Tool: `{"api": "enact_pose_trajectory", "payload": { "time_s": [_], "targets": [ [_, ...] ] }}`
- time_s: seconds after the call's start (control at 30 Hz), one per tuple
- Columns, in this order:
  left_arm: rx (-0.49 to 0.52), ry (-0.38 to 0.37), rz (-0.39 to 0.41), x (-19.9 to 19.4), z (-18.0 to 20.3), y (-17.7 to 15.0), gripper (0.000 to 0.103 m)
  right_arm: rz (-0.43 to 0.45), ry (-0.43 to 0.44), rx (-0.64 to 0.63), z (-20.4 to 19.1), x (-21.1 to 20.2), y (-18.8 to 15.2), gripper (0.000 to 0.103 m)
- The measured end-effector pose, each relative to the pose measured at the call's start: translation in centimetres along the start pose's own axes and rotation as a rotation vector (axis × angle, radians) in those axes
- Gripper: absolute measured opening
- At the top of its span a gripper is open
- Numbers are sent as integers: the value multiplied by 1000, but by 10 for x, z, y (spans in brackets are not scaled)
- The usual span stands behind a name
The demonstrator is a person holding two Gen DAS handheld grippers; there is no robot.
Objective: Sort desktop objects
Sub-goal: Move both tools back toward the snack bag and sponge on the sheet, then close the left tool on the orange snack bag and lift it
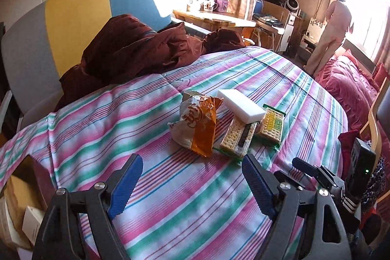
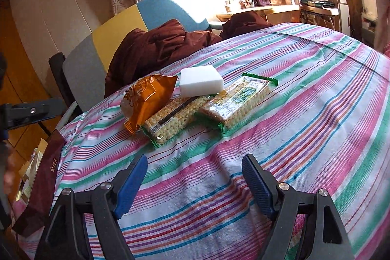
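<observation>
Left wrist view: left claw (image 1: 192, 172) wide and empty above the striped cloth (image 1: 170, 199) on the bench; right claw (image 2: 195, 173) likewise wide, holding nothing. Sorting appears not yet begun, since all four items sit in one touching cluster mid-bench: orange snack bag (image 1: 198, 122), white sponge block (image 1: 241, 104) resting partly on the first cracker pack (image 1: 237, 137), and the second cracker pack (image 1: 271, 127) just beside it. Wrappers look glossy and crinkled, sponge clean and square-edged; every item remains to be separated.
</observation>
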State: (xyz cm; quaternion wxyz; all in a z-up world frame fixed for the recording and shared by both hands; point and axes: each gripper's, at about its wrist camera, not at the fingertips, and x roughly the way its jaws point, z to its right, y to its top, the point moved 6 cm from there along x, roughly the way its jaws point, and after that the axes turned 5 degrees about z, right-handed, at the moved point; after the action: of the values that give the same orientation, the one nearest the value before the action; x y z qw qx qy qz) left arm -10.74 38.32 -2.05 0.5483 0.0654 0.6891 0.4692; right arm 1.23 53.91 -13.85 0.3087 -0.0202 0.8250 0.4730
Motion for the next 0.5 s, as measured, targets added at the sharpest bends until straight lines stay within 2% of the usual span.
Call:
{"api": "enact_pose_trajectory", "payload": {
  "time_s": [0.13, 0.3, 0.4, 0.5],
  "targets": [
    [62, -6, -14, 31, 11, 13, 88, 5, 35, 20, 2, 1, -1, 84],
    [91, -57, -46, 63, 22, 23, 94, 13, 80, 36, 1, 3, -2, 87],
    [122, -60, -57, 80, 26, 28, 102, 20, 103, 48, 2, 2, -2, 88],
    [145, -41, -67, 95, 26, 31, 102, 22, 111, 47, 1, 2, -2, 89]
  ]
}}
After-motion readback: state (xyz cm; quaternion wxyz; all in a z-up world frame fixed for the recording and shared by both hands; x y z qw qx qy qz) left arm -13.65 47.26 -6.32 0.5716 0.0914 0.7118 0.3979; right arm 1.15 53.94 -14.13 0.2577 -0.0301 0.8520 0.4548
